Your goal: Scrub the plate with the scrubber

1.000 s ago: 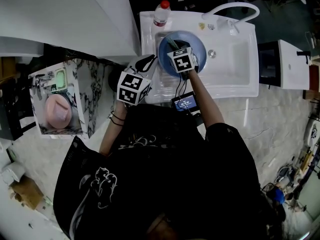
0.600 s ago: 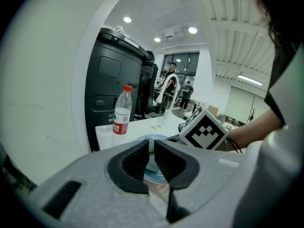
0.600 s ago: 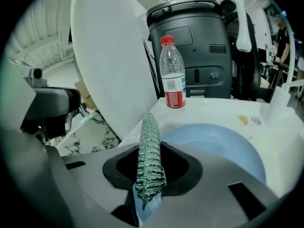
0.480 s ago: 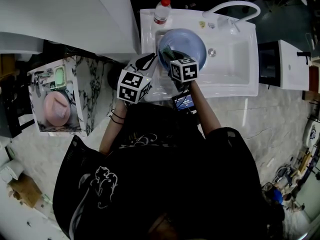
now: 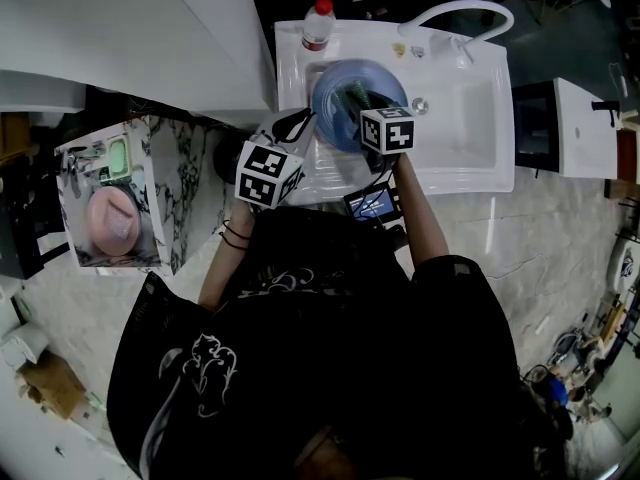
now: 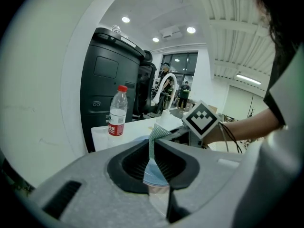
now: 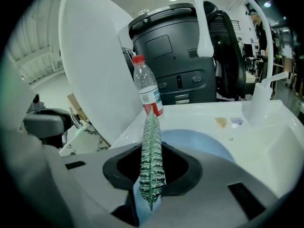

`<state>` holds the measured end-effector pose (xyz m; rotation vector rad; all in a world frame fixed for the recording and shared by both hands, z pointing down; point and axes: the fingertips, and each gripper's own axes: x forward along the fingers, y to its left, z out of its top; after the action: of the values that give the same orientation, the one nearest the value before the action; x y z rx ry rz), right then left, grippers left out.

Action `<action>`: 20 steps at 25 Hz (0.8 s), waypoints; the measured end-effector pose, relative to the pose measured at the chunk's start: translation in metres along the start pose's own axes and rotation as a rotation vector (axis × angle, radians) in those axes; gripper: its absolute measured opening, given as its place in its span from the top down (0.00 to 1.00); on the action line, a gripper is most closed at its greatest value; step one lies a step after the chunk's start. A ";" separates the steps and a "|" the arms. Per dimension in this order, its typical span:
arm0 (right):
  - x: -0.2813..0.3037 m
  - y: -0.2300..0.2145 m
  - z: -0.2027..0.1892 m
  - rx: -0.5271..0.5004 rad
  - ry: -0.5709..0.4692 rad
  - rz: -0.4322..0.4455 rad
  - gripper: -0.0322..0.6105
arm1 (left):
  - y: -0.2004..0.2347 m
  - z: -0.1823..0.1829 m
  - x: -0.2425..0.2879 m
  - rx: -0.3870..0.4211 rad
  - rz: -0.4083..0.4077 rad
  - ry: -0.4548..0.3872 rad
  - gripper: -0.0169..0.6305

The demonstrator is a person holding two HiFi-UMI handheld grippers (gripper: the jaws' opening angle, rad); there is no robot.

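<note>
Left gripper (image 6: 153, 150) jaws closed on rim of round blue plate (image 5: 340, 88), held over white sink (image 5: 465, 118). Right gripper (image 7: 151, 177) jaws clamp the green ribbed scrubber (image 7: 152, 146), at plate's face.

The head view looks steeply down; both low gripper views share the bottle (image 6: 117, 114).

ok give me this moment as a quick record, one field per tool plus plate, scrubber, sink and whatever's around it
left tool: shut on the plate's rim
right tool: shut on the scrubber
plate: blue, held over the sink's left side
scrubber: green mesh, over the plate; contact unclear
sink: white, basin bare on the right
bottle: red cap, upright at the sink's back left corner
faucet: white, arched, at the back
</note>
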<state>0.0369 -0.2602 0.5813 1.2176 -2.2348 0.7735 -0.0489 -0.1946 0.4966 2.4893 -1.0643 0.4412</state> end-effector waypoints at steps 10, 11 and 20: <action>0.002 -0.091 0.029 -0.239 0.032 -0.214 0.81 | -0.008 -0.002 0.003 0.002 -0.006 0.010 0.92; 0.005 -0.095 0.027 -0.265 0.042 -0.225 0.81 | -0.009 -0.002 0.003 0.002 -0.004 0.011 0.92; 0.012 -0.081 0.008 -0.293 0.079 -0.185 0.81 | -0.005 -0.004 0.002 -0.010 0.015 0.015 0.92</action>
<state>0.0999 -0.3083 0.6035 1.2041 -2.0492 0.3989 -0.0439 -0.1906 0.5003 2.4670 -1.0777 0.4574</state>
